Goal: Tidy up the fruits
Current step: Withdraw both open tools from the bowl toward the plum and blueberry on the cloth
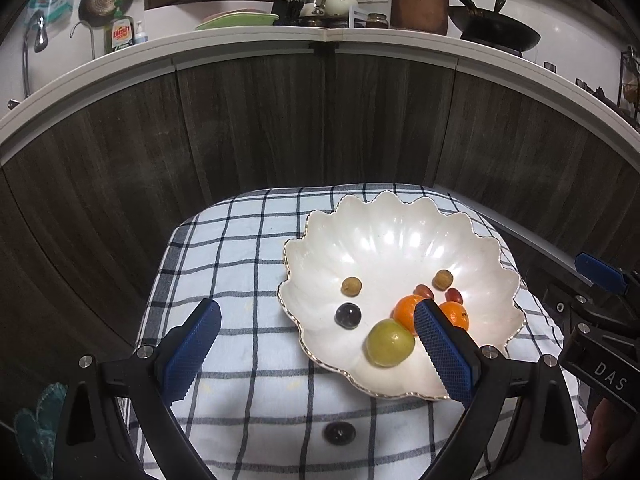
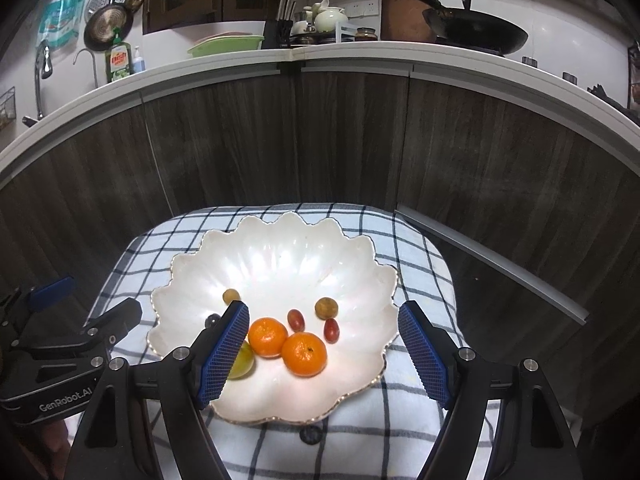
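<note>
Eight fruits lie in the scalloped white dish (image 2: 280,256): two oranges (image 2: 304,354), one green fruit (image 1: 390,342), two red grapes (image 2: 331,330), two brown longan-like fruits (image 2: 326,307), one dark grape (image 1: 348,315). One more dark grape (image 1: 340,433) sits on the checked cloth (image 1: 240,272), just in front of the dish rim. Left tool (image 1: 316,352) released, jaws wide, nothing between them; right tool (image 2: 322,354) likewise released, hovering over the oranges. Judgement: sorting nearly complete; the stray grape remains. Next move calls for a low, gentle pinch, since it is small and will roll. Surface: a small cloth-covered stand before dark wood cabinets (image 2: 340,140); behind, a kitchen counter (image 1: 240,38) with wok (image 2: 476,30) and dish soap (image 2: 119,60).
</note>
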### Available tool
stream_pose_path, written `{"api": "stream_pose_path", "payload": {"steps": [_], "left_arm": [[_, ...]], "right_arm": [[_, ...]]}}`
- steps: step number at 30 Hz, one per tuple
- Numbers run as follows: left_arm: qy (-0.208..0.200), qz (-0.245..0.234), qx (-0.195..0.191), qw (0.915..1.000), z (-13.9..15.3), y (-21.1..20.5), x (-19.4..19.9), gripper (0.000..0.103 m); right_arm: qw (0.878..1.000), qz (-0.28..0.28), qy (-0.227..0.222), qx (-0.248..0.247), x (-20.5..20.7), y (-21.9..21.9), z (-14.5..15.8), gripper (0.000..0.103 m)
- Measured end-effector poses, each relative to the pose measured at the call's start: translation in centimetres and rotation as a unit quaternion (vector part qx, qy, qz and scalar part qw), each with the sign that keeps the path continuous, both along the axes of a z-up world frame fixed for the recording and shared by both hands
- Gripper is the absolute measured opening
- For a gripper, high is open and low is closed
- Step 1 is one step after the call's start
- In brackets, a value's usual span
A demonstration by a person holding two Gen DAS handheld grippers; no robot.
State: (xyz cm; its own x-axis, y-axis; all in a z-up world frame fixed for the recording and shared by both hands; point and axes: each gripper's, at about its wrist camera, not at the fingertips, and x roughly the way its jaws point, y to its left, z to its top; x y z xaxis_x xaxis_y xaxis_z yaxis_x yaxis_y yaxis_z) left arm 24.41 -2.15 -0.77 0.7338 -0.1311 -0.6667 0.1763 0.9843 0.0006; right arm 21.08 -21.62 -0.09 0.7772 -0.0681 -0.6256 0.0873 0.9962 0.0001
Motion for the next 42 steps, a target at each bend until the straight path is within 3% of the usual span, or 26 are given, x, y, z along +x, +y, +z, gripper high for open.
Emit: {"api": "stream_pose_path", "payload": {"steps": [23,42], "left_arm": [[0.025,0.010,0.001,0.9996,-1.3,-0.8,-4.1,0.099],[0.038,0.015,0.003,0.9992,-4.6,-1.1,-5.9,0.099]], "right_arm": [[1.000,-0.001,0.006,0.012,-3.5,-1.5,-1.1,0.078],[1.000,0.023,0.016,0.011,-5.0,-1.2,-3.8,0.078]]}}
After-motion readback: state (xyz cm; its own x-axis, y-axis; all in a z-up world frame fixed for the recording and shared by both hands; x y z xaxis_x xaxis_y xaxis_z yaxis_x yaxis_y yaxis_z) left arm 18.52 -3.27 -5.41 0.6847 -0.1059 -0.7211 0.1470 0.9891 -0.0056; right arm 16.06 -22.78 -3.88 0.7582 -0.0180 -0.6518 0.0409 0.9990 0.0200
